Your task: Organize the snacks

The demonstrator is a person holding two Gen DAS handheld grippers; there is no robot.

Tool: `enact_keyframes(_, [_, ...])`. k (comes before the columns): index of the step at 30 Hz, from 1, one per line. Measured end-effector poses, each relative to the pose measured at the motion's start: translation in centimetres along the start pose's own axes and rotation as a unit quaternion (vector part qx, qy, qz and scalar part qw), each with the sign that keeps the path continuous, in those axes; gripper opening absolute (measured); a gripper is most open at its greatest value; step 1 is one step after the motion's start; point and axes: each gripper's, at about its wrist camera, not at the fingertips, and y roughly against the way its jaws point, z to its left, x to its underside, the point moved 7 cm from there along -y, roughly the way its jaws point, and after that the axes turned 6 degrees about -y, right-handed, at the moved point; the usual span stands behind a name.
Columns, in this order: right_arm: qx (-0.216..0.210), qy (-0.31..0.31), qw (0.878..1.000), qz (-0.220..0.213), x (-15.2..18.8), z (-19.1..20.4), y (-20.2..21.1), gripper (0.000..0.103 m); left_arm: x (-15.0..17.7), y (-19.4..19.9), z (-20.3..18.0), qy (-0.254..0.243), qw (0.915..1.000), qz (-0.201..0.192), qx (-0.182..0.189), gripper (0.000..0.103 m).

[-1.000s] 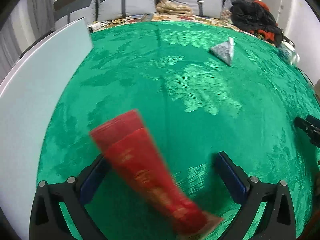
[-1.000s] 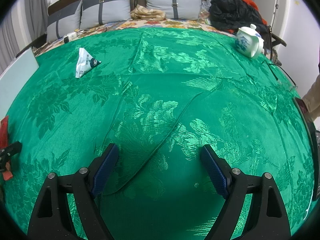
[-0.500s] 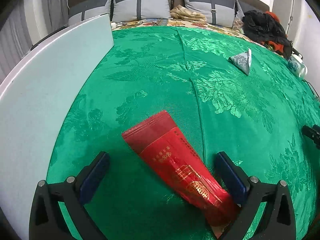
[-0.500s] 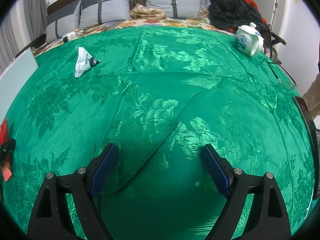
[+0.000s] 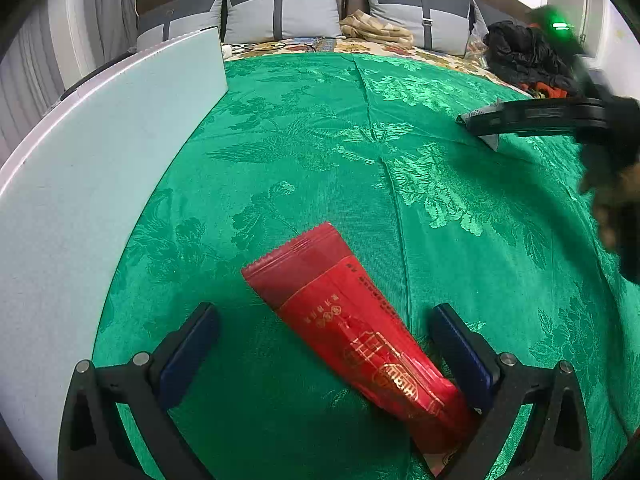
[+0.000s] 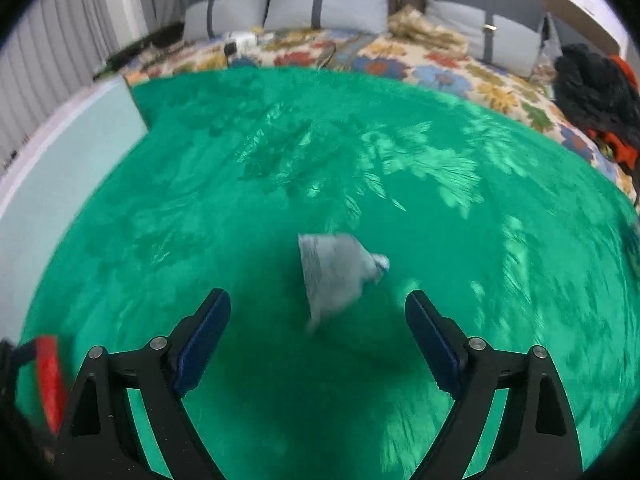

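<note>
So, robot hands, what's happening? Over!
Left gripper open over the red snack pack. Right gripper closing, grey triangle packet ahead, untouched. Nothing blocking.

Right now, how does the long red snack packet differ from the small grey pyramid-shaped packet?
The long red snack packet is flat and elongated; the small grey pyramid-shaped packet is short and puffed up to a point. The red packet has gold print, the grey packet fine dark print. Both lie on the green patterned cloth, each between open gripper fingers, ungrasped.

Two snack packets: one red packet (image 5: 360,336) at five o'clock, one grey packet (image 6: 336,272) at centre. Four pillows (image 5: 280,8) at twelve. One white board (image 5: 100,152) at nine.
</note>
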Motion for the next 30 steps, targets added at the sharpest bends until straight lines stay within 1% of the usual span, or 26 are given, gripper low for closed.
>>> enact_keyframes(1, [0.011,0.001,1.000,0.006,-0.2,0.0,-0.8,0.087,0.0,0.0,0.0,0.001,1.0000,0.000,0.001,0.103])
enact_keyframes(2, [0.015,-0.002,1.000,0.010,-0.3,-0.1,-1.4,0.079,-0.1,0.0,0.0,0.001,1.0000,0.000,0.001,0.103])
enact_keyframes(3, [0.018,-0.007,1.000,0.016,-0.1,-0.4,-1.7,0.050,-0.1,0.0,0.0,0.001,1.0000,0.000,0.001,0.103])
enact_keyframes(4, [0.013,-0.013,1.000,-0.001,-0.2,-0.7,-1.1,0.035,-0.1,0.0,0.0,0.001,1.0000,0.000,0.001,0.103])
enact_keyframes(5, [0.014,-0.022,1.000,0.000,-0.3,-1.2,-1.0,0.030,-0.1,0.0,0.0,0.001,1.0000,0.000,0.001,0.103])
enact_keyframes(6, [0.015,-0.026,1.000,0.000,-0.1,-1.8,-0.7,0.029,-0.1,0.0,0.0,0.001,1.0000,0.000,0.001,0.103])
enact_keyframes(9, [0.010,-0.021,0.999,-0.033,0.4,-2.8,1.5,0.024,-0.1,0.0,0.0,0.001,1.0000,0.000,0.001,0.103])
enact_keyframes(10, [-0.001,-0.023,0.999,-0.041,0.8,-3.0,2.6,0.019,-0.1,0.0,0.0,0.001,1.0000,0.000,0.001,0.103])
enact_keyframes(11, [-0.009,-0.022,0.999,-0.043,1.4,-3.2,3.7,0.011,-0.1,0.0,0.0,0.001,1.0000,0.000,0.001,0.103])
enact_keyframes(12, [-0.013,-0.017,0.999,-0.044,2.1,-3.2,4.6,0.009,-0.1,0.0,0.0,0.001,1.0000,0.000,0.001,0.103])
enact_keyframes(14, [-0.020,0.004,0.999,-0.046,4.4,-3.1,7.1,0.009,-0.1,0.0,0.0,0.000,1.0000,0.000,0.001,0.103])
enact_keyframes(16, [-0.024,0.023,0.999,-0.034,6.9,-3.0,8.4,0.009,0.0,0.0,0.0,0.000,1.0000,0.000,0.001,0.103])
enact_keyframes(19, [-0.030,0.022,0.999,-0.025,11.5,-3.3,10.5,0.012,0.0,0.1,0.0,0.001,1.0000,0.000,0.001,0.103])
enact_keyframes(21, [-0.021,0.017,0.999,-0.027,14.3,-3.7,11.4,0.042,0.0,0.1,0.0,0.001,1.0000,0.000,0.001,0.103])
enact_keyframes(22, [-0.018,0.011,0.999,-0.032,15.4,-3.9,11.8,0.072,0.0,0.1,0.0,0.001,1.0000,0.000,0.001,0.103])
enact_keyframes(23, [-0.015,0.007,0.999,-0.039,16.2,-4.1,12.1,0.073,0.0,0.1,0.0,0.001,1.0000,0.000,0.001,0.103])
enact_keyframes(25, [0.000,0.004,0.999,-0.048,17.8,-4.2,12.4,0.073,0.0,0.1,0.0,0.001,1.0000,0.000,0.001,0.103])
enact_keyframes(27, [0.003,0.000,0.999,-0.037,19.0,-4.1,11.9,0.073,0.0,0.1,0.0,0.001,1.0000,0.000,0.001,0.103])
enact_keyframes(28, [0.005,-0.004,0.999,-0.031,19.3,-4.2,11.5,0.074,0.0,0.1,0.0,0.000,1.0000,0.000,0.001,0.103])
enact_keyframes(29, [0.011,-0.004,0.999,-0.046,19.4,-4.1,11.6,0.078,0.0,0.1,0.0,0.000,1.0000,0.000,0.001,0.103])
enact_keyframes(30, [0.019,-0.004,0.999,-0.045,19.4,-4.1,11.6,0.079,0.0,0.1,0.0,0.001,1.0000,0.000,0.000,0.103])
